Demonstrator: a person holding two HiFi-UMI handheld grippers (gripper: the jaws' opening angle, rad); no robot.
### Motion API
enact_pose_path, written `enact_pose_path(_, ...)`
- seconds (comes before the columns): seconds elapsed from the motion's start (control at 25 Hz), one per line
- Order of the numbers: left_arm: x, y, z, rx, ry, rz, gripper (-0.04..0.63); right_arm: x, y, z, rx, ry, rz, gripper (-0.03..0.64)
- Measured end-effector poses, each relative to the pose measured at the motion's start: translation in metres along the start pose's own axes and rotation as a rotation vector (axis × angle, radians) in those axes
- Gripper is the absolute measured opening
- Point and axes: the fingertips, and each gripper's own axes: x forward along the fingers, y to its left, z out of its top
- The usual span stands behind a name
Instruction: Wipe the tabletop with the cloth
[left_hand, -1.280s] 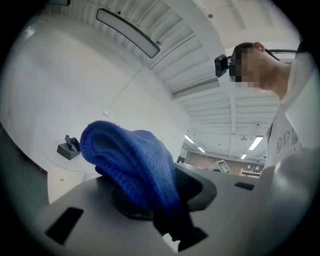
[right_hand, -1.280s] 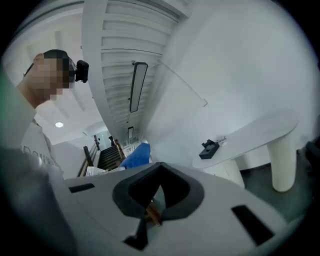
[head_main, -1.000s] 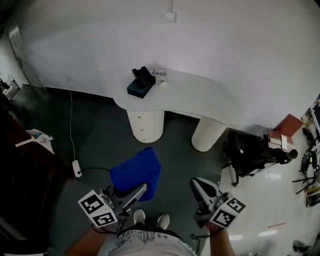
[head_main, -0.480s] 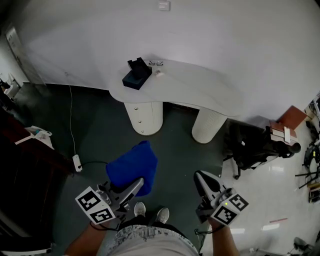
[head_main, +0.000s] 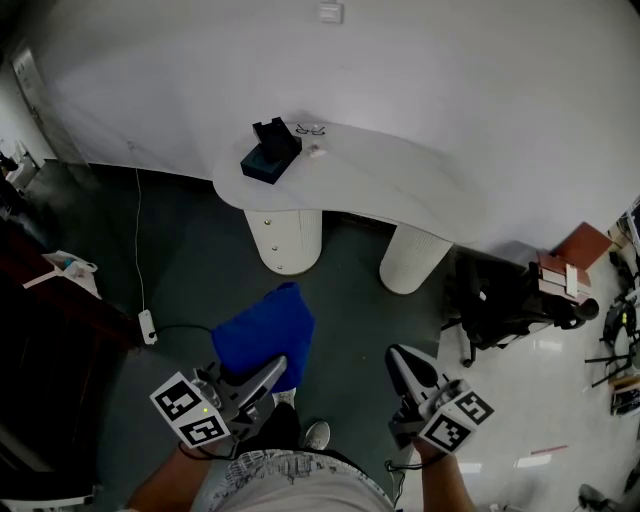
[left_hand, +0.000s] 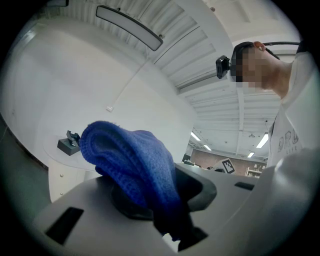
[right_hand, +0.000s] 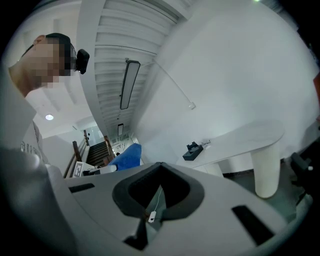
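Over grey floor (head_main: 190, 250), left tongs (head_main: 274, 371) clamp cloth (head_main: 262, 335); right tongs (head_main: 399, 361) closed.

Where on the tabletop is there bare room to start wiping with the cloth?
Free: the tabletop from right of the box out to its right end, over the right leg. Crowded: the left end, where the box, glasses and a small white item sit close together.

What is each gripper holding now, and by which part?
The left gripper holds the blue cloth by a bunched fold at its near end. The right gripper holds nothing.
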Motion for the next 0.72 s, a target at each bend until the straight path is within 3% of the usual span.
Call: enact_pose_path(0.72, 0.064, 0.091, 0.020, -0.037, 0.015, -0.030, 0.127, 0.083, -0.053, 0.022, 0.036, 0.018, -0.019, 0.008)
